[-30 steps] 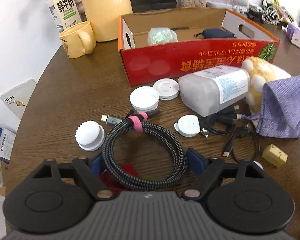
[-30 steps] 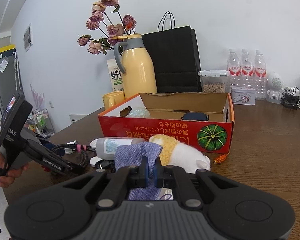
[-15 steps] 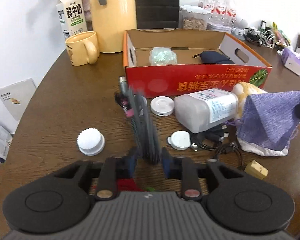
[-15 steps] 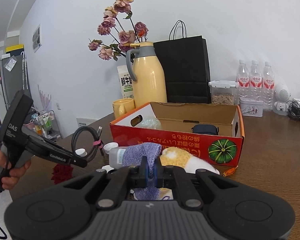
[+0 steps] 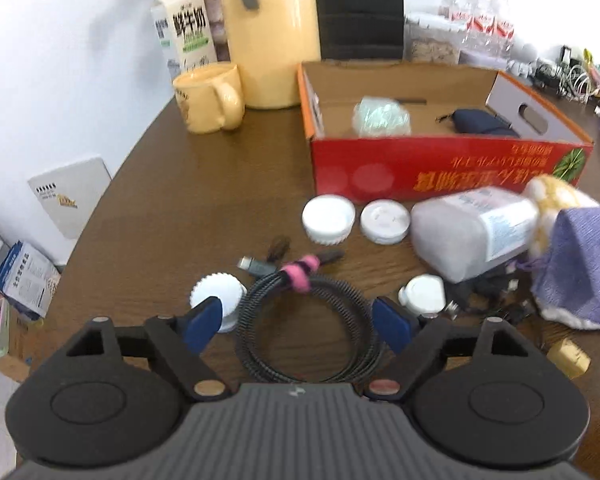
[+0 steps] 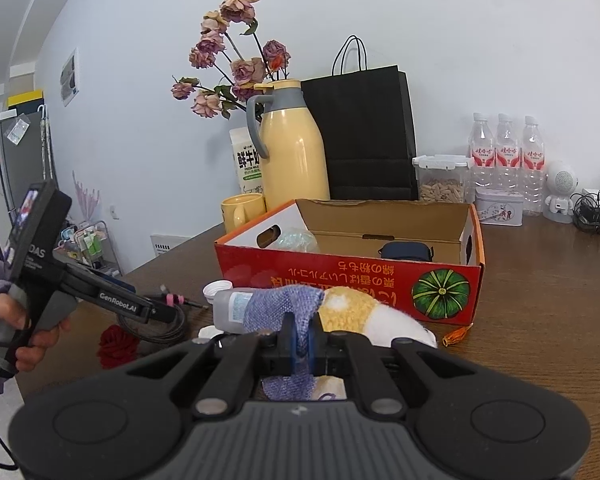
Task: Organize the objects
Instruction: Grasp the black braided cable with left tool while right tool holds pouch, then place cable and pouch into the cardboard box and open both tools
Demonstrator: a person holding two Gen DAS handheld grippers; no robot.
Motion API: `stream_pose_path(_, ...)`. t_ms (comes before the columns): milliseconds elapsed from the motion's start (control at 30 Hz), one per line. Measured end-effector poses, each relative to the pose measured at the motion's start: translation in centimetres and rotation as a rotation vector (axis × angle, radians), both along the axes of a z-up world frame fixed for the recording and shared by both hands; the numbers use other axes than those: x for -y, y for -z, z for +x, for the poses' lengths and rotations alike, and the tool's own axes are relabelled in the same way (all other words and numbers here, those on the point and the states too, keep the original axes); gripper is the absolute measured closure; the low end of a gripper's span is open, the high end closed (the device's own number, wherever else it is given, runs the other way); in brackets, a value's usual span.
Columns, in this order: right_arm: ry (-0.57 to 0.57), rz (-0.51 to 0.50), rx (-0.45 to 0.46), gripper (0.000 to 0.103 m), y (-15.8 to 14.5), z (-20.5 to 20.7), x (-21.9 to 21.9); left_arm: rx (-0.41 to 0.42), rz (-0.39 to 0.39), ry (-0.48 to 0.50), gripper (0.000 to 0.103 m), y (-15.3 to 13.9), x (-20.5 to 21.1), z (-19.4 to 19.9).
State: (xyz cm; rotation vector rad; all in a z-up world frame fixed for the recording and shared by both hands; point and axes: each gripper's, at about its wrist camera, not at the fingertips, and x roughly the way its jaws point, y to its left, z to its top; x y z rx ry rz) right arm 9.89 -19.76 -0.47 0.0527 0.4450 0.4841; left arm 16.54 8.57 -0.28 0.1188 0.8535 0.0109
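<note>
Left wrist view: left tool (image 5: 298, 322) wide open over coiled cable (image 5: 308, 328), right tool (image 6: 299, 338) clamped on purple pouch (image 6: 284, 310).
Cable lies flat on brown surface (image 5: 204, 200) between the blue pads (image 5: 202, 322), not touching them, pink strap (image 5: 300, 272) at its far side. White ridged cap (image 5: 218, 294) just left of the coil, small white lid (image 5: 422, 294) just right. Pouch is pinched at its edge, draped over plush toy (image 6: 372, 316) and plastic bottle (image 6: 230, 306). Beyond: two white lids (image 5: 328, 218), red box (image 5: 440, 160), yellow mug (image 5: 210, 102), yellow jug (image 5: 270, 32).
</note>
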Motion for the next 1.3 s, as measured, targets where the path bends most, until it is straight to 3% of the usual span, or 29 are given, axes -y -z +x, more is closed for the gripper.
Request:
stream_pose_path(100,-0.001,0.001,-0.001,0.098,0.1,0.1,0.0,-0.035,0.0,0.02,0.011,0.3,-0.2,0.3)
stream_pose_path(133,0.0,0.001,-0.002,0.098,0.1,0.1,0.0,-0.044,0.005,0.037,0.001,0.3,0.0,0.4)
stream_pose_path(167,0.0,0.001,-0.002,0.098,0.1,0.1,0.0,-0.052,0.012,0.054,0.0,0.4,0.2,0.4)
stream_pose_path(367,0.001,0.005,-0.004,0.098,0.3,0.1,0.1,-0.13,0.057,0.07,0.0,1.9,1.4,1.7)
stream_pose_path(500,0.0,0.006,-0.006,0.098,0.4,0.1,0.2,-0.138,-0.021,0.038,0.0,2.3,0.6,2.1)
stream_pose_path(567,-0.001,0.008,-0.007,0.098,0.4,0.1,0.3,-0.139,-0.072,0.017,0.008,2.4,0.0,2.1)
stream_pose_path(667,-0.003,0.009,-0.007,0.098,0.5,0.1,0.2,-0.123,-0.106,0.013,0.015,2.1,-0.4,1.9)
stream_pose_path(933,-0.012,0.012,0.004,0.098,0.1,0.0,0.1,-0.03,-0.129,0.02,0.016,0.4,0.0,0.2)
stream_pose_path(1300,-0.036,0.057,0.115,0.098,-4.2,1.2,-0.1,0.201,-0.151,0.073,0.016,-6.7,3.1,-0.2)
